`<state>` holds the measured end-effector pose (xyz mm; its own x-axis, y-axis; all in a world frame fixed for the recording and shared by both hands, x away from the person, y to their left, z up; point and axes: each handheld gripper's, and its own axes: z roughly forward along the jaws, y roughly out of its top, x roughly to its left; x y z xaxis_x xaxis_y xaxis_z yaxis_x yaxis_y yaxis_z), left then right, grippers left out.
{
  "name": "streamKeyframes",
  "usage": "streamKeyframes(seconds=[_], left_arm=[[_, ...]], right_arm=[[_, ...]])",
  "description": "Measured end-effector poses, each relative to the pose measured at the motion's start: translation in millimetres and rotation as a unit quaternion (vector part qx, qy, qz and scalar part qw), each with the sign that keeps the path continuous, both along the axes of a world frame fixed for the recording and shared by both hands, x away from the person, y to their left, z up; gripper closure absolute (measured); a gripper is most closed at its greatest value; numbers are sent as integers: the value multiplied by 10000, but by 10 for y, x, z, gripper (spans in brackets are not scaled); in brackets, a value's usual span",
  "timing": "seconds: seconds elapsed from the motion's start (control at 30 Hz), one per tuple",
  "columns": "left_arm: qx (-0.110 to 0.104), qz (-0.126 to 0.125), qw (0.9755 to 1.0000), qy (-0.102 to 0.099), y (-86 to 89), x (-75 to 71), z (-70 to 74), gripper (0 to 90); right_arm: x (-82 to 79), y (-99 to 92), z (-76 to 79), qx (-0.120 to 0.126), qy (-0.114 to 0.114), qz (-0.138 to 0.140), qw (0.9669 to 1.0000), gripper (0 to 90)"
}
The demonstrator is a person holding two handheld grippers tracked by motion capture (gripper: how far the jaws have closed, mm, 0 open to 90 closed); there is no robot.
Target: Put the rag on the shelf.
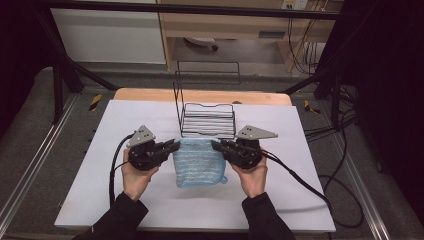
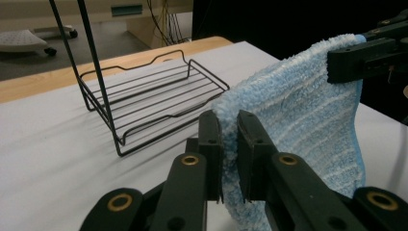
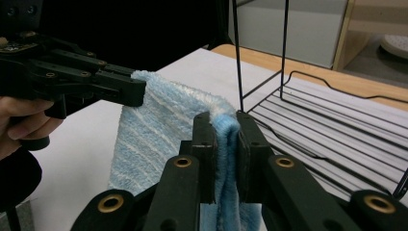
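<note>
Both arms in from bottom, L gripper [image 1: 172,146] & R gripper [image 1: 216,145] pointing inward at each other, jaws clamped tight.

Black grippers [image 1: 172,146], grey plates, dark sleeves

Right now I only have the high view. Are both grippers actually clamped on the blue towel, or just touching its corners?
Observer: Clamped. In the left gripper view the left gripper has its jaws pinched on a fold of the blue towel.
Operator: And the right one?
Observer: Same. The right gripper squeezes a bunched edge between its pads.
Operator: Is the towel snagged on the wire rack?
Observer: No. The wire rack stands apart, behind the towel, in the left gripper view.
Operator: Anything in the rack?
Observer: Nothing on the bars I can see; part of it lies outside both gripper views.
</note>
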<state>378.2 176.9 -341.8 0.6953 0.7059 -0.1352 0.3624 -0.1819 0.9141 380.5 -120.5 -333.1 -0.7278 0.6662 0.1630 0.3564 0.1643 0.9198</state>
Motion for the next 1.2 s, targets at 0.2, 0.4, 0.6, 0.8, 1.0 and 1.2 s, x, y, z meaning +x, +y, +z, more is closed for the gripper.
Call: streamKeyframes(seconds=[0.2, 0.4, 0.6, 0.8, 1.0, 1.2], left_arm=[[-65, 3, 9999, -107, -3, 17, 83, 813], [-212, 14, 9995, -251, -3, 54, 201, 813], [-363, 43, 9987, -366, -41, 103, 299, 813], [-481, 63, 9974, -533, -78, 134, 393, 814], [-653, 86, 9954, -693, -97, 167, 507, 815], [-751, 138, 9931, -888, -123, 197, 655, 815]], right_arm=[[-22, 1, 114, 29, -197, -28, 9998, 813], [-27, -12, 247, 111, -392, -74, 9991, 813], [-31, -32, 344, 174, -569, -165, 9981, 813], [-32, -58, 441, 260, -765, -259, 9964, 813], [-38, -71, 555, 309, -987, -332, 9941, 813], [-35, -79, 682, 385, -1204, -405, 9912, 814]])
